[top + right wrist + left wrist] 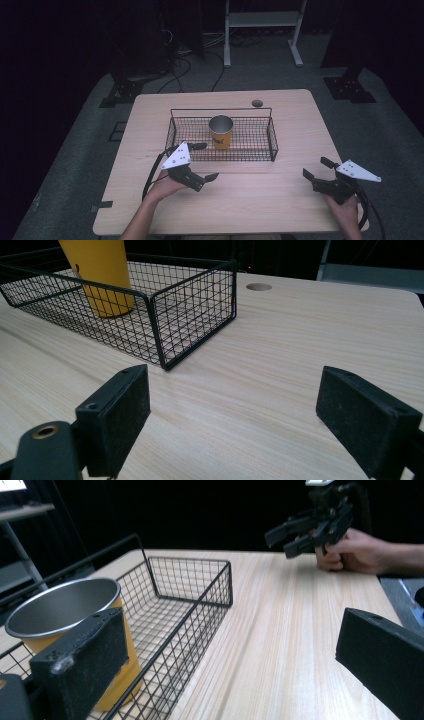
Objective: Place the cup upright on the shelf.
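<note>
While the yellow cup point(221, 131) stands upright inside the wire basket point(272, 145), about mid-basket and toward the back, nothing is holding it. It has a metal-looking rim and sits at 12 o'clock from your seat.

Your left claw point(202, 161) is released, jaws wide apart, hovering at the basket's front-left corner, roughly 7 o'clock from the cup. In the left gripper view one jaw sits just in front of the cup wall, with the basket's front wire between them; I can't tell if it touches.

Your right claw point(316, 167) is also released and holding nothing, low over the bare table point(250, 200) at 4 o'clock from the cup, well apart from the basket.

Risks from here, as I judge them:
- Front rim wire is in the left claw's path. Go in flat and a jaw snags the mesh and drags the basket.
- Cup is tall and narrow at the base. A one-sided nudge from a jaw tips it.
- Cup tapers, so a low pinch may slip upward.
- Left cable point(150, 175) trails near the table edge; it could tug on the lift.
</note>
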Demonstrator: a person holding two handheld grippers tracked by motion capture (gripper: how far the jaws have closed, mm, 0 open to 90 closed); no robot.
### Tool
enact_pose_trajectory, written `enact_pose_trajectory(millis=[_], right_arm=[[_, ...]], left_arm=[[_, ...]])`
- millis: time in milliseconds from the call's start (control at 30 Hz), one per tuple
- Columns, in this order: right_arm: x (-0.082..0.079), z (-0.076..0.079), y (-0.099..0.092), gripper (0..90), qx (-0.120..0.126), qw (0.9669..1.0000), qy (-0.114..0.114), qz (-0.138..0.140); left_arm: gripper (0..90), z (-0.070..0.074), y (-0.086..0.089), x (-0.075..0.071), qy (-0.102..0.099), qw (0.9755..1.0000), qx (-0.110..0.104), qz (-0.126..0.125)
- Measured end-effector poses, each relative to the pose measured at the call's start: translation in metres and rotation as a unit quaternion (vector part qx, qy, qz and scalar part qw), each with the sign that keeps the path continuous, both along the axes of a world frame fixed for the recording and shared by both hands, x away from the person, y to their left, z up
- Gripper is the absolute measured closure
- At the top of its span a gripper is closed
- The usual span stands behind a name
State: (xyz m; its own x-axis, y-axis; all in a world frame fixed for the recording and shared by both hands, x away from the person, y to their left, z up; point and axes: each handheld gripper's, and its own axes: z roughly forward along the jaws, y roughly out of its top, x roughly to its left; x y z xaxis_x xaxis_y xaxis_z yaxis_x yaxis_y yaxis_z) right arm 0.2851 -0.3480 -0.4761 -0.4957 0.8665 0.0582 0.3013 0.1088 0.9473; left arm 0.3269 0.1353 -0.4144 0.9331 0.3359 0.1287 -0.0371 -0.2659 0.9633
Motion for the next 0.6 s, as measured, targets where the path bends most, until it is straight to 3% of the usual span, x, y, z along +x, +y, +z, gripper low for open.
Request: enact_pose_trajectory(millis=[533,600], right_arm=[[0.000,0.000,0.000,13.1,-0.003,1.0000,0.000,0.001],[0.000,0.000,0.000,13.1,-0.002,1.0000,0.000,0.001]], left_arm=[[0.0,-0.016,0.011,-0.018,0.004,0.9996,-0.015,0.025],[0.0,-0.017,0.012,-0.020,0.008,0.9996,-0.009,0.026]])
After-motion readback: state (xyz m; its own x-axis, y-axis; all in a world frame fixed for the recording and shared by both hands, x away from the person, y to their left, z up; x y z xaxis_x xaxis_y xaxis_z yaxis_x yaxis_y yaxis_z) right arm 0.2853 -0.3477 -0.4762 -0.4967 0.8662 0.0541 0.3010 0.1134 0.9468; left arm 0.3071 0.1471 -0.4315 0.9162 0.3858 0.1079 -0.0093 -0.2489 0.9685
